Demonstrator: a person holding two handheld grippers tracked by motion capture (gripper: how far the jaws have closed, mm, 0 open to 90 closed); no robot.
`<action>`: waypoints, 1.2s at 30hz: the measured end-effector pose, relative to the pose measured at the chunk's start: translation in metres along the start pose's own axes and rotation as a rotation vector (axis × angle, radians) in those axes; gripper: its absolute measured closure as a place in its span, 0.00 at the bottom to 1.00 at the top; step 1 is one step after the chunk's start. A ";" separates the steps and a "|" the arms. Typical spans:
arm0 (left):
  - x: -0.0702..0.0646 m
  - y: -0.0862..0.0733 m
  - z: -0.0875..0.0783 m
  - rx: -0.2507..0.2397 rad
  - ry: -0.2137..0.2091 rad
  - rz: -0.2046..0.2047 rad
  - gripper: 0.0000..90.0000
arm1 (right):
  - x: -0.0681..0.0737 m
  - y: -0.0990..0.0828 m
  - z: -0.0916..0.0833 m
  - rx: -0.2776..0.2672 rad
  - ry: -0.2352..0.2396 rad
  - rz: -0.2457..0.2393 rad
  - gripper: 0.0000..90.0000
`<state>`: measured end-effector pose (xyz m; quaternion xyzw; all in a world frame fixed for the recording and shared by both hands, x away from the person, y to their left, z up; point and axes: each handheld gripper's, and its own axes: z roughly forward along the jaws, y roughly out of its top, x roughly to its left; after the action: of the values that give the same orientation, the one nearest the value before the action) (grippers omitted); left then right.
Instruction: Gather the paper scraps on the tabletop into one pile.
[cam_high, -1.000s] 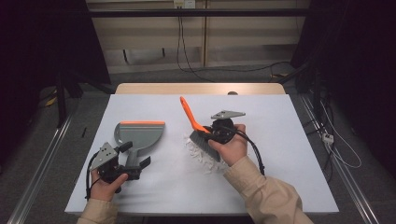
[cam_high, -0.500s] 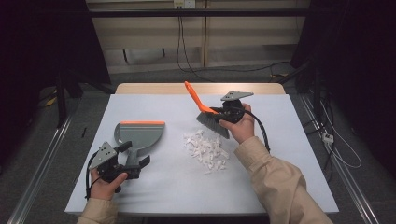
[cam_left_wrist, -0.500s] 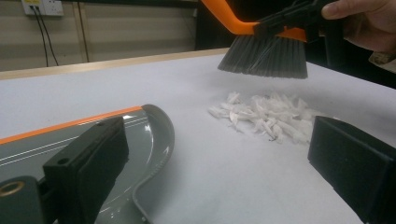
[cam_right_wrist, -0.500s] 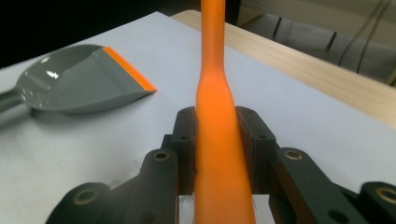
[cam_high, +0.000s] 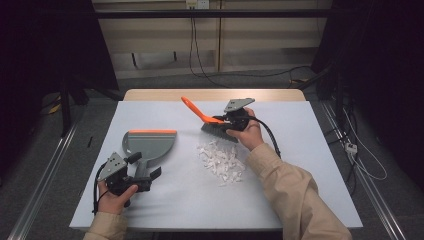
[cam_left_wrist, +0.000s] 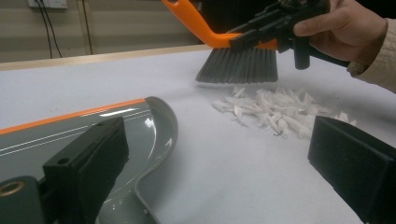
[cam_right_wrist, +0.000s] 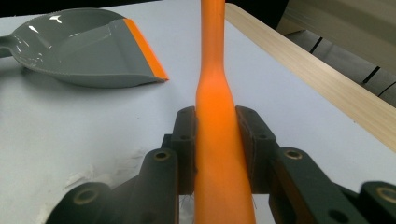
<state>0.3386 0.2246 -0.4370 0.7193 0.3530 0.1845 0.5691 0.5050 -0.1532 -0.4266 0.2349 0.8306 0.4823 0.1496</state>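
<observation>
A grey dustpan (cam_high: 150, 142) with an orange lip lies at the left of the white table. My left gripper (cam_high: 145, 166) stands open at the dustpan's handle, which lies between the jaws close to one of them. In the left gripper view the dustpan (cam_left_wrist: 70, 130) sits by the left jaw. A pile of white paper scraps (cam_high: 220, 160) lies mid-table. My right gripper (cam_high: 220, 121) is shut on the orange handle of a brush (cam_high: 215, 129), whose grey bristles (cam_left_wrist: 238, 65) point down just beyond the pile. The handle (cam_right_wrist: 215, 46) runs up between the pads.
The white table top (cam_high: 300, 190) has bare room to the right and in front of the pile. A wooden edge (cam_high: 150, 95) runs along its far side. Cables lie on the dark floor beyond, and metal rails (cam_high: 45, 175) flank the table.
My right hand has carried the brush off the scraps to the pile's far side, uncovering them. The left gripper and the dustpan have stayed put.
</observation>
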 end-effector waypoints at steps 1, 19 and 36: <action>0.000 0.000 0.000 0.002 0.002 0.002 0.05 | -0.001 0.000 0.001 -0.001 0.006 -0.003 0.79; 0.001 0.000 0.004 0.005 -0.006 0.003 0.05 | 0.016 -0.004 0.010 0.015 0.172 -0.211 0.79; -0.001 0.001 0.000 0.001 -0.004 0.006 0.05 | 0.047 -0.011 -0.030 -0.020 0.252 -0.215 0.79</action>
<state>0.3385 0.2234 -0.4358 0.7211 0.3499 0.1847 0.5687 0.4487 -0.1549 -0.4220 0.0808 0.8584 0.4971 0.0976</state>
